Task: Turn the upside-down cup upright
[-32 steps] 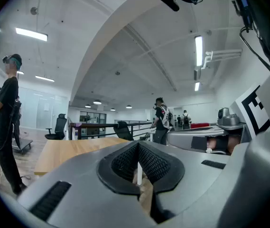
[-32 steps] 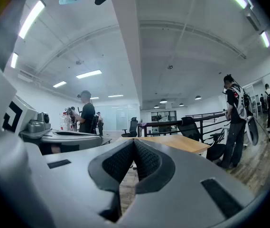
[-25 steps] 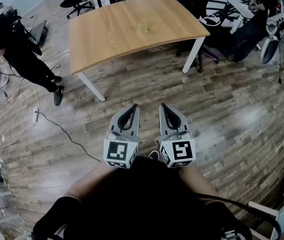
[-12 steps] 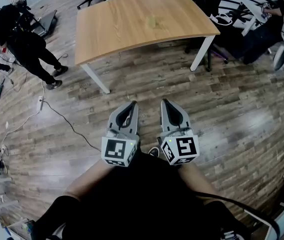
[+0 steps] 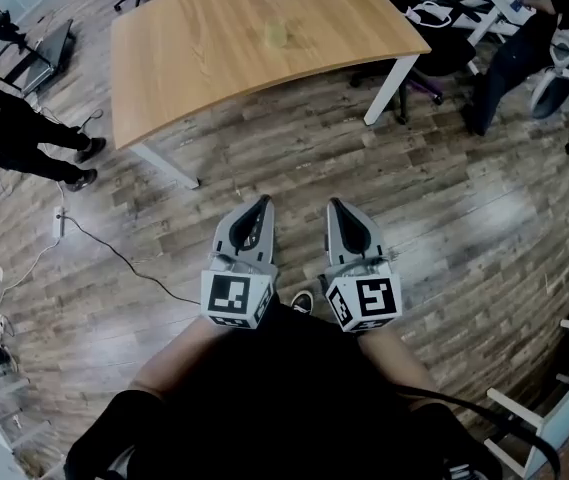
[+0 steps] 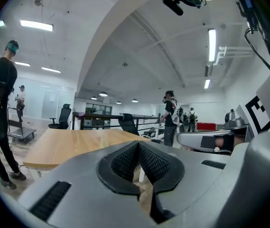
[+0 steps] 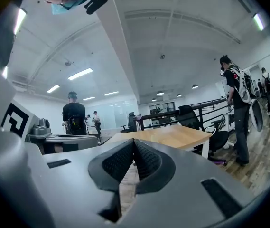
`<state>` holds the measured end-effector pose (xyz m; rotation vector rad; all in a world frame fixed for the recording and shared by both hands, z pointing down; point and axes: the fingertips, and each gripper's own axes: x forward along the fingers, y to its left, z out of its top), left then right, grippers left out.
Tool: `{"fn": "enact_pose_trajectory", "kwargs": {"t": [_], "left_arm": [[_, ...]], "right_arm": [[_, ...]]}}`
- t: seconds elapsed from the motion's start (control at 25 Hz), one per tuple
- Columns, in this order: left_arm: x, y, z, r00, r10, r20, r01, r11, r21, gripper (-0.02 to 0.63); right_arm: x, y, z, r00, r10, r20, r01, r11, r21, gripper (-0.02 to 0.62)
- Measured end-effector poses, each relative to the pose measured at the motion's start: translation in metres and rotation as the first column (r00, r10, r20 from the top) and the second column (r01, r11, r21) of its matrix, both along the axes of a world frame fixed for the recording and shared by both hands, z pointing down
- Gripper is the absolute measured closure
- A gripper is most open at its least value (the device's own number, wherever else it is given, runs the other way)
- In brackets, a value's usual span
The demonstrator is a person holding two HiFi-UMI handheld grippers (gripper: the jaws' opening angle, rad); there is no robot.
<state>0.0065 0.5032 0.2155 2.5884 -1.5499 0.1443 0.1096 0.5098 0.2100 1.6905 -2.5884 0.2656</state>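
Grey left gripper (image 5: pixel 261 204) and right gripper (image 5: pixel 335 206) are staying closed, gripping nothing; the pale translucent cup (image 5: pixel 276 35) is resting far ahead on the light wooden table (image 5: pixel 184 63), now appearing nearer.

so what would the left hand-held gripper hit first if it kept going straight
The left hand-held gripper would probably meet the light wooden table with white legs, at its near edge; depth is unclear, and nothing stands between.

Steep head view; level gripper views toward table (image 5: pixel 194 68)
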Motion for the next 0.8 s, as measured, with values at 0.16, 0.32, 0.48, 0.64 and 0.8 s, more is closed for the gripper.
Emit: {"fn": "enact_pose_trajectory", "kwargs": {"t": [0.16,0.32,0.48,0.64,0.8], "left_arm": [[-0.017,-0.070,0.009,0.999,0.032,-0.007,-0.033,0.999,-0.023,0.598],[-0.046,-0.139,0.007,0.999,0.048,-0.019,-0.048,0.998,-0.034,0.598],[-0.082,-0.188,-0.001,0.998,0.052,-0.029,-0.052,0.998,-0.018,0.598],[-0.112,-0.223,-0.010,0.998,0.048,-0.042,-0.048,0.999,-0.001,0.598],[-0.129,-0.239,-0.018,0.998,0.037,-0.059,-0.036,0.999,0.014,0.598]], "right_arm": [[-0.023,-0.067,0.009,0.999,0.006,-0.032,-0.007,1.000,-0.012,0.581],[-0.053,-0.139,0.010,0.999,0.013,-0.052,-0.016,0.999,-0.052,0.581],[-0.086,-0.191,-0.004,1.000,0.019,-0.003,-0.019,0.999,-0.036,0.580],[-0.116,-0.224,-0.021,1.000,0.004,0.030,-0.004,1.000,0.004,0.580],[-0.133,-0.245,-0.028,1.000,-0.013,0.003,0.013,1.000,0.012,0.580]]}}
